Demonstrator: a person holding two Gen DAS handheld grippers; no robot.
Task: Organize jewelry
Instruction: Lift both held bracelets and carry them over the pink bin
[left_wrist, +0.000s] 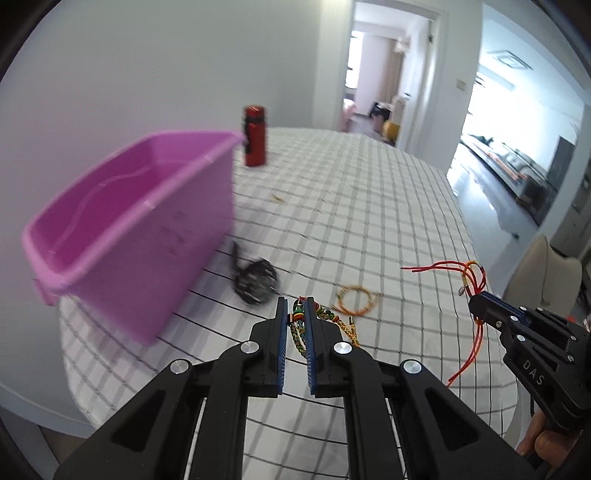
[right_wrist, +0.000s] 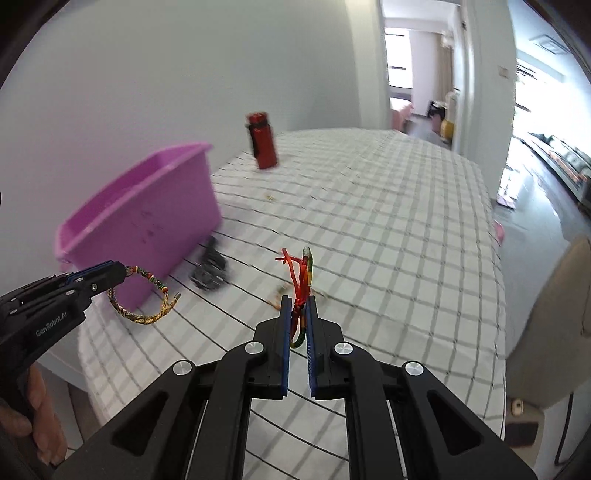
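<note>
My left gripper (left_wrist: 296, 304) is shut on a multicoloured braided bracelet (left_wrist: 300, 332), held above the checked tablecloth; it also shows in the right wrist view (right_wrist: 142, 314), hanging from the left gripper (right_wrist: 120, 271). My right gripper (right_wrist: 296, 301) is shut on a red cord bracelet (right_wrist: 301, 277), seen in the left wrist view (left_wrist: 469, 273) sticking out of the right gripper (left_wrist: 476, 301). A pink plastic bin (left_wrist: 122, 229) stands at the left, open and empty inside as far as shown. An orange thin bracelet (left_wrist: 356, 297) and a black beaded piece (left_wrist: 256, 282) lie on the cloth.
A red bottle (left_wrist: 254, 136) stands behind the bin, also in the right wrist view (right_wrist: 263, 142). A small gold bit (left_wrist: 276, 198) lies mid-table. The table edge (left_wrist: 476, 251) drops off at the right, with a chair (left_wrist: 546, 273) beside it.
</note>
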